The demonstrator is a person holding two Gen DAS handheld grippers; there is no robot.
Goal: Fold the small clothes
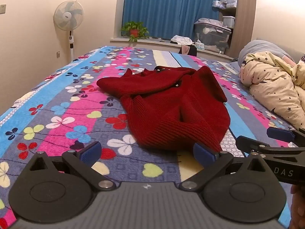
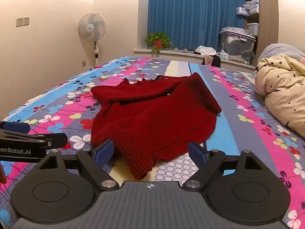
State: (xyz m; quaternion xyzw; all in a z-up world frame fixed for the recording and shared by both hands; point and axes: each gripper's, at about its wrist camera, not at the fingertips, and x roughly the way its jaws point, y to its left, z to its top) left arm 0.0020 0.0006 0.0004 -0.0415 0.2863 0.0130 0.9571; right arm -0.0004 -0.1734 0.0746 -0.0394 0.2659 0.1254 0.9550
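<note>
bedroom, floral bedspread [image 1: 57, 103] with red knit sweater [image 1: 171, 103] lying crumpled mid-bed, sleeves bunched, no fold made yet. left gripper [image 1: 146, 152] and right gripper [image 2: 150, 152] both spread wide, empty, just short of hem. whole folding left.

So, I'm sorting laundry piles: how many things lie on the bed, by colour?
Red: 1, the knit sweater, crumpled.
Cream with stars: 1, the bundled quilt.
Grey: 1, the pillow behind the quilt.
Total: 3, on the flowered bedspread.
</note>
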